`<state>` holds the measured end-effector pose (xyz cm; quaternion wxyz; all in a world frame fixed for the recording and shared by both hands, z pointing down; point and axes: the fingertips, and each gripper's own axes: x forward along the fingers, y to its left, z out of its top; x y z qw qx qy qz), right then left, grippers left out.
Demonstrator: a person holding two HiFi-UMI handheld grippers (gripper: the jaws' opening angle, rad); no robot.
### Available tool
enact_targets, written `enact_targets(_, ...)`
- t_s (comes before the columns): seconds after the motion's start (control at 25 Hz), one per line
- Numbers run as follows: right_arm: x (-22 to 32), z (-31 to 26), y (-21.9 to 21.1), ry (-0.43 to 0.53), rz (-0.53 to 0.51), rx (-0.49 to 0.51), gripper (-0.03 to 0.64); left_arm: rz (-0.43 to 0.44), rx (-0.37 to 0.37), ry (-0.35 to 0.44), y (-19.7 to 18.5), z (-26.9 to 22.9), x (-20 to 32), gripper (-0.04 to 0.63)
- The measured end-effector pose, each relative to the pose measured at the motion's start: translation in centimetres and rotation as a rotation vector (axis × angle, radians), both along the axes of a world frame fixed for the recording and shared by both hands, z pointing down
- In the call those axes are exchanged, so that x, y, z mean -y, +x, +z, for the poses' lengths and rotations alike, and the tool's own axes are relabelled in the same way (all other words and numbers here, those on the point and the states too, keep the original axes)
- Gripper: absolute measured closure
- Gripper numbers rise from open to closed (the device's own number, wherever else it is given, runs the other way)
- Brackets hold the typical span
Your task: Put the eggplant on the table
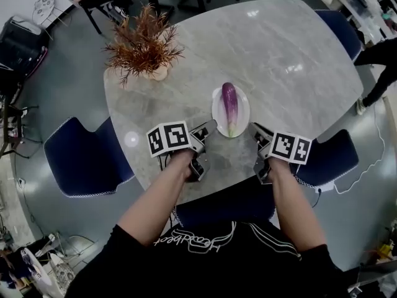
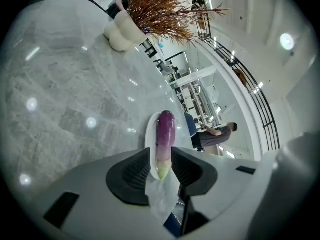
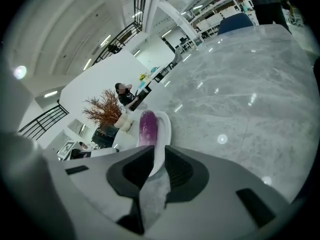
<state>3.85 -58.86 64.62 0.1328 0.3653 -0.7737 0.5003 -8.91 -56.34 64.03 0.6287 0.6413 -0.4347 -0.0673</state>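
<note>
- The near part of the plate [image 1: 242, 114] is hidden behind the jaws in both gripper views; only its far rim [image 2: 150, 131] [image 3: 165, 126] shows.
- In the right gripper view the lower end of the eggplant [image 3: 147, 128] is cut off by the left jaw.
- One blue chair [image 1: 220, 207] at the near edge is largely covered by the person's arms and body.
- A figure [image 1: 381, 64] at the right border of the head view is cut off.
- One eggplant [image 1: 230, 106] [image 2: 165, 136] is counted. It lies lengthwise on the single white plate, which rests on the grey marble table [image 1: 291, 61].
- Two grippers are seen, each with one marker cube [image 1: 167, 137] [image 1: 290, 146].
- The left gripper [image 1: 208, 129] [image 2: 160, 155] is held with its jaws apart just left of the plate; nothing is clamped, and the eggplant is seen beyond the gap.
- The right gripper [image 1: 257, 131] [image 3: 159, 151] is held just right of the plate, jaws likewise parted and gripping nothing.
- Four blue chairs are counted around the table: besides the near one, one at the left [image 1: 87, 160], one at the right [image 1: 332, 154], one at the far right [image 1: 341, 30].
- One dried plant [image 1: 142, 45] stands in one pale vase [image 1: 156, 73] [image 2: 122, 31], well apart from the plate.
</note>
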Motion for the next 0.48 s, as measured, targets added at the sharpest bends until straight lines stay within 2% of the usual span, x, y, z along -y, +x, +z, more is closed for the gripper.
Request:
enact_targets(0.12,-1.7,-1.6,-0.4,0.019,-0.059,0.038,0.568,0.015,0.004,0.046,0.7,-1.7,-1.0,0.480)
enact_targets(0.36,-6.2,-5.4,-0.4,0.073,-0.135,0.017,0.568,0.036,0.046,0.144,1.4,-5.8,-4.9,0.482)
enact_targets(0.44,-7.4,-7.5,-0.4,0.106,-0.146,0.055,0.568,0.031,0.114,0.199,1.3,-7.6,-6.0,0.498)
enact_targets(0.48,-8.0,-8.6,-0.4,0.125,-0.153,0.071,0.568,0.028,0.163,0.225,1.2,-8.4,-6.6,0.538)
